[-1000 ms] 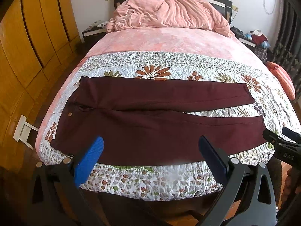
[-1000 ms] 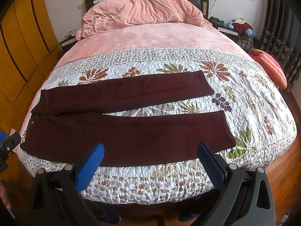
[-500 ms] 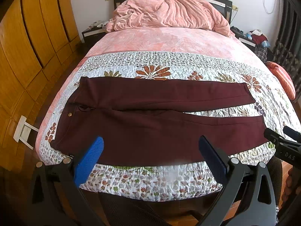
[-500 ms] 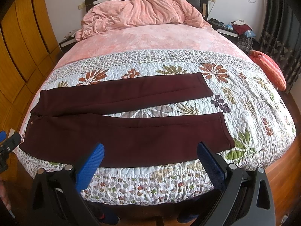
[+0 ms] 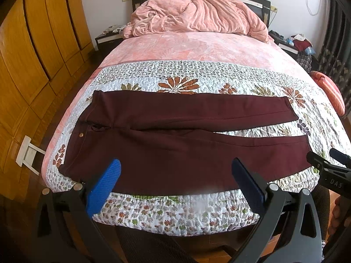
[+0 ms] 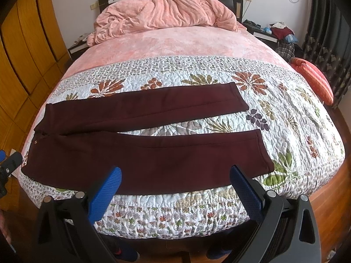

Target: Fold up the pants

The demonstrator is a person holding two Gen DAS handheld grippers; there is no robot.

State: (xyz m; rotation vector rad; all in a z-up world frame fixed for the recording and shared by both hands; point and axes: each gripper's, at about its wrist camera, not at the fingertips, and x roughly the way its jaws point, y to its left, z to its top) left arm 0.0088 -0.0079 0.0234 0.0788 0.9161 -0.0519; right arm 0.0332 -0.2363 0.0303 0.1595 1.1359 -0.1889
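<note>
Dark maroon pants [image 5: 175, 144] lie flat across the foot of the bed, waist to the left, both legs spread apart toward the right; they also show in the right wrist view [image 6: 142, 151]. My left gripper [image 5: 175, 182] is open and empty, held in front of the near leg's lower edge. My right gripper [image 6: 175, 184] is open and empty, also in front of the near leg, nearer the hem. The right gripper's tip shows at the right edge of the left wrist view [image 5: 329, 171].
The floral quilt [image 5: 175, 210] covers the bed's foot over a pink sheet [image 5: 197, 46]. A bunched pink blanket [image 5: 197, 17] lies at the headboard. Wooden wardrobes [image 5: 33, 54] stand left; an orange cushion [image 6: 313, 76] and cluttered nightstand [image 6: 274, 35] stand right.
Both views have shifted very slightly; the pants lie unchanged and both grippers stay open.
</note>
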